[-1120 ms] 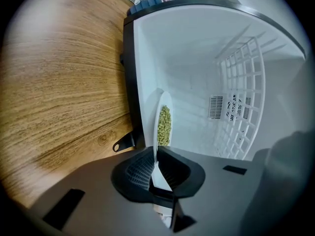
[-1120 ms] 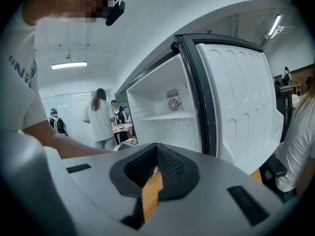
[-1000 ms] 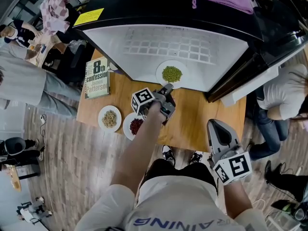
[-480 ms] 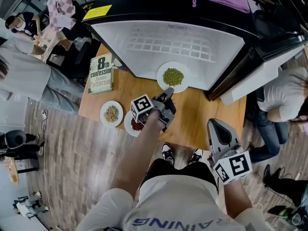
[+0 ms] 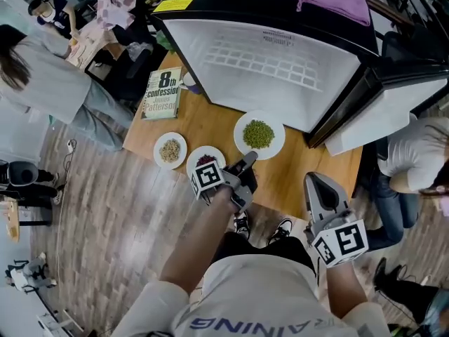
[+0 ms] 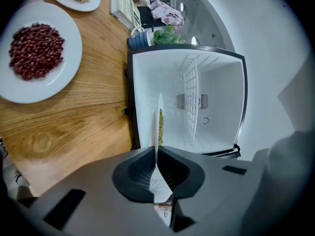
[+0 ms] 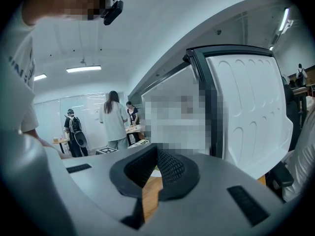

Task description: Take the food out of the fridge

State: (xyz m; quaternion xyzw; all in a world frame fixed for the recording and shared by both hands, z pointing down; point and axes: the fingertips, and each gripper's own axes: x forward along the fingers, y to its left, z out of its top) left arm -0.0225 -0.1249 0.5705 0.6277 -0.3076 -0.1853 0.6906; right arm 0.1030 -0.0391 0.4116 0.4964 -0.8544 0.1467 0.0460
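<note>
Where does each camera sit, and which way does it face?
Head view: on the person's head, looking steeply down at wooden table and fridge; arms, torso show.
Left gripper view: on the left gripper, facing the open fridge; jaws shut on the plate of green beans.
Right gripper view: on the right gripper, facing the fridge door and room; person's shirt shows.
Shared by head and left gripper views: plate of red beans.

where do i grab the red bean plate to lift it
I'd pinch the bare rim of the red bean plate on the side nearest you, coming in low from the table's front edge. It lies flat and shallow, the beans are heaped in the middle, leaving a wide clear rim, and the grain plate sits close beside it.
</note>
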